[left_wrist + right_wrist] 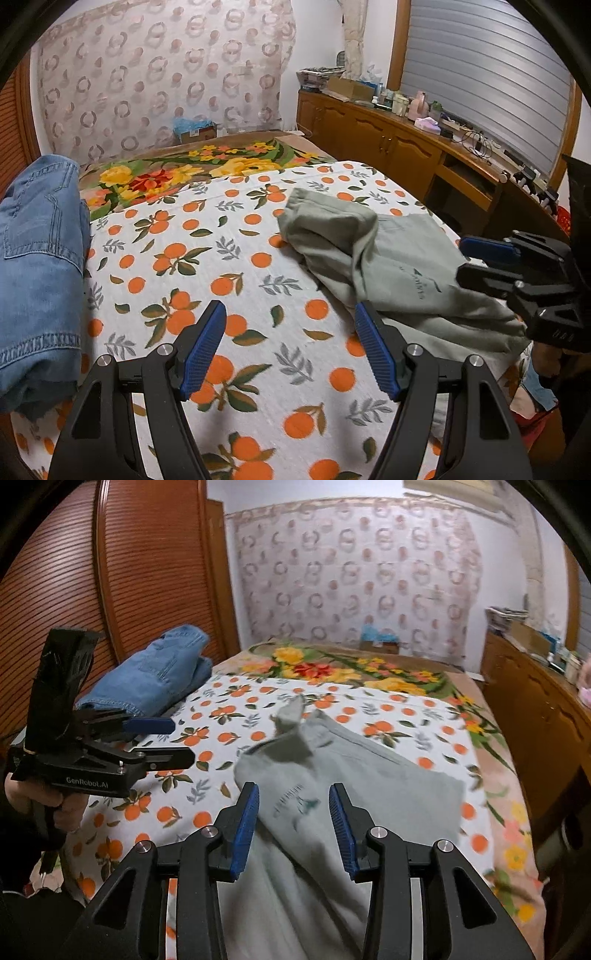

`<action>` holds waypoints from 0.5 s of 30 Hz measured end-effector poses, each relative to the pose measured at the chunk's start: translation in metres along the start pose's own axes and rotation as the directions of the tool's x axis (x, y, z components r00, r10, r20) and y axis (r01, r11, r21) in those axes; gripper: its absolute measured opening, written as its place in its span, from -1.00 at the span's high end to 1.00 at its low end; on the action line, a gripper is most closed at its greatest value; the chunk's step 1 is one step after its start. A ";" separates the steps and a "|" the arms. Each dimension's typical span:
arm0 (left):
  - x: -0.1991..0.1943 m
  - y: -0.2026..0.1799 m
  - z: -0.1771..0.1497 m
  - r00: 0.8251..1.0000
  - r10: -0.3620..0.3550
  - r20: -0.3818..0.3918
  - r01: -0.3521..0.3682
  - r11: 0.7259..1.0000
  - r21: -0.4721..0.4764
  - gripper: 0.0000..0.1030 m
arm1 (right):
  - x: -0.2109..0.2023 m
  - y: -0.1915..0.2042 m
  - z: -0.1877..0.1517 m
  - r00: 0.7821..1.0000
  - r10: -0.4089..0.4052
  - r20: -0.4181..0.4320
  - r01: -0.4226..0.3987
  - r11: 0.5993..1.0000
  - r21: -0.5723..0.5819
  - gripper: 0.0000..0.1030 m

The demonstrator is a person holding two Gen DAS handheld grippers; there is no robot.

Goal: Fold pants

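Grey-green pants [391,266] lie crumpled on the orange-print sheet [229,258], right of the middle of the bed; they also show in the right wrist view [354,786], running under my right gripper. My left gripper [290,339] is open and empty above the sheet, just left of the pants. My right gripper [293,823] is open above the pants near a small printed logo [295,801], holding nothing. The right gripper also shows at the right edge of the left wrist view [480,258]; the left gripper shows at the left of the right wrist view [166,742].
Folded blue jeans [37,258] lie at the bed's left side, also in the right wrist view [155,672]. A floral blanket [192,173] covers the far end. A wooden cabinet [388,136] with clutter runs along the right. A slatted wardrobe door [110,590] stands left.
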State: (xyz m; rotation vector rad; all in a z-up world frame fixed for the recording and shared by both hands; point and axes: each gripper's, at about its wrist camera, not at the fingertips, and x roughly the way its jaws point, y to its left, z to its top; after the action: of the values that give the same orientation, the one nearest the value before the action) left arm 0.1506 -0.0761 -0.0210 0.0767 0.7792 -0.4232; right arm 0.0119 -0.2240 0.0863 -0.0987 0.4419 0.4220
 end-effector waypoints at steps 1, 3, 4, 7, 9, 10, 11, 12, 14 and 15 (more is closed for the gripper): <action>0.001 0.002 0.000 1.000 0.000 -0.002 0.000 1.000 -0.002 -0.41 | 0.008 0.003 0.003 1.000 0.006 -0.010 -0.007 1.000 -0.007 0.21; 0.003 0.005 0.000 1.000 0.000 -0.009 0.000 1.000 -0.004 -0.41 | 0.018 0.004 0.006 0.999 0.021 -0.031 -0.021 1.000 -0.018 0.21; 0.005 0.006 0.000 1.000 0.000 -0.011 0.000 1.000 -0.004 -0.41 | 0.024 0.003 0.008 0.999 0.025 -0.043 -0.026 0.999 -0.022 0.21; 0.007 0.009 0.000 1.000 -0.001 -0.016 0.001 1.000 -0.003 -0.41 | 0.039 0.006 0.011 0.995 0.046 -0.086 -0.050 0.998 -0.043 0.21; 0.008 0.010 0.001 1.000 -0.005 -0.015 0.005 1.000 -0.002 -0.41 | 0.047 0.009 0.010 0.992 0.054 -0.115 -0.061 0.996 -0.063 0.21; 0.008 0.011 0.002 1.000 -0.007 -0.016 0.006 1.000 -0.002 -0.41 | 0.049 0.009 0.012 0.991 0.053 -0.125 -0.062 0.996 -0.071 0.21; 0.009 0.012 0.002 1.000 -0.009 -0.017 0.009 1.000 -0.001 -0.41 | 0.052 0.009 0.011 0.989 0.051 -0.137 -0.062 0.995 -0.078 0.21; 0.011 0.012 0.003 1.000 -0.011 -0.019 0.011 1.000 0.000 -0.41 | 0.055 0.009 0.013 0.988 0.048 -0.144 -0.060 0.995 -0.081 0.21; 0.013 0.013 0.005 1.000 -0.014 -0.021 0.014 1.000 0.005 -0.41 | 0.063 0.008 0.014 0.986 0.039 -0.161 -0.053 0.995 -0.086 0.21; 0.014 0.014 0.005 1.000 -0.015 -0.023 0.015 1.000 0.007 -0.41 | 0.064 0.007 0.015 0.985 0.032 -0.170 -0.048 0.995 -0.090 0.30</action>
State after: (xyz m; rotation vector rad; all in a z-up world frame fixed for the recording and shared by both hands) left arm 0.1683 -0.0693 -0.0278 0.0819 0.8011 -0.4402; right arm 0.0673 -0.1905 0.0718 -0.2179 0.5917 0.4764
